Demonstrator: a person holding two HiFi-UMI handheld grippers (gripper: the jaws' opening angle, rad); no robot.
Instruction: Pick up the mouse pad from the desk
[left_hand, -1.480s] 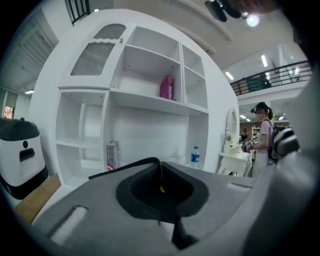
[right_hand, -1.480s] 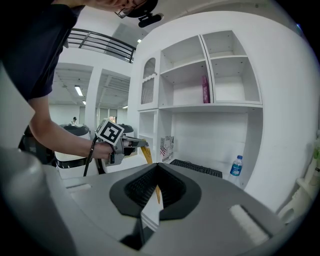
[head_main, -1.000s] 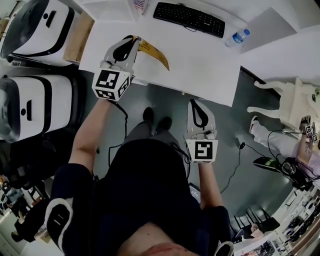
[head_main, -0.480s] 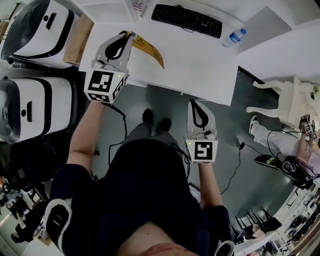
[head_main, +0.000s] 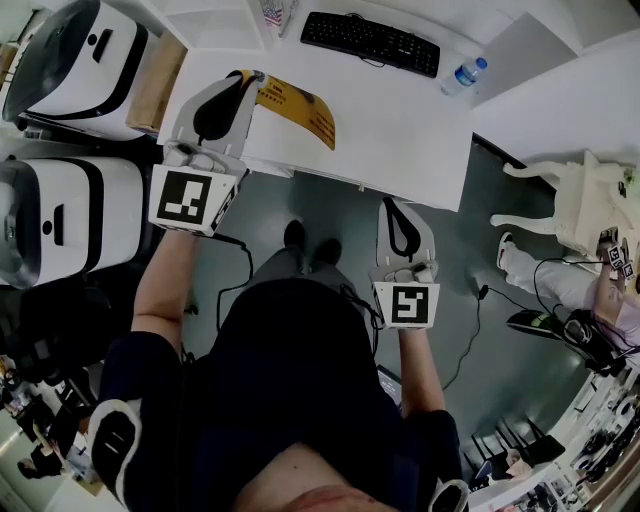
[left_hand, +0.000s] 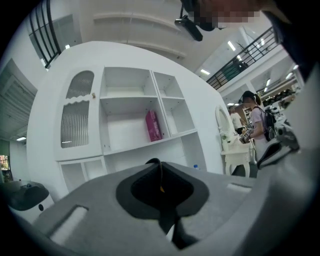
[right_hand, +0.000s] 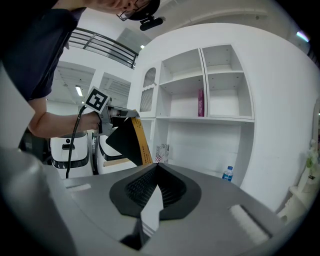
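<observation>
The mouse pad (head_main: 300, 106), yellow on top and black beneath, hangs curved above the white desk (head_main: 410, 140). My left gripper (head_main: 249, 77) is shut on its left end. In the left gripper view the pad (left_hand: 160, 172) shows only as a thin dark edge pinched where the jaws of the left gripper (left_hand: 160, 167) meet. The right gripper view catches the lifted pad (right_hand: 131, 141) with the left gripper (right_hand: 117, 116) holding it. My right gripper (head_main: 392, 204) stays below the desk's near edge, over the floor. Its jaws are shut on nothing, as the right gripper view shows (right_hand: 157, 167).
A black keyboard (head_main: 370, 40) and a water bottle (head_main: 462, 75) lie at the desk's far side. Two white machines (head_main: 70, 60) (head_main: 60, 215) and a cardboard box (head_main: 160, 82) stand to the left. White furniture (head_main: 580, 205) is at the right. Shelves (left_hand: 130, 120) rise behind the desk.
My left gripper has risen towards the camera with the mouse pad in it, and the pad now hangs higher over the desk. The right gripper has barely shifted.
</observation>
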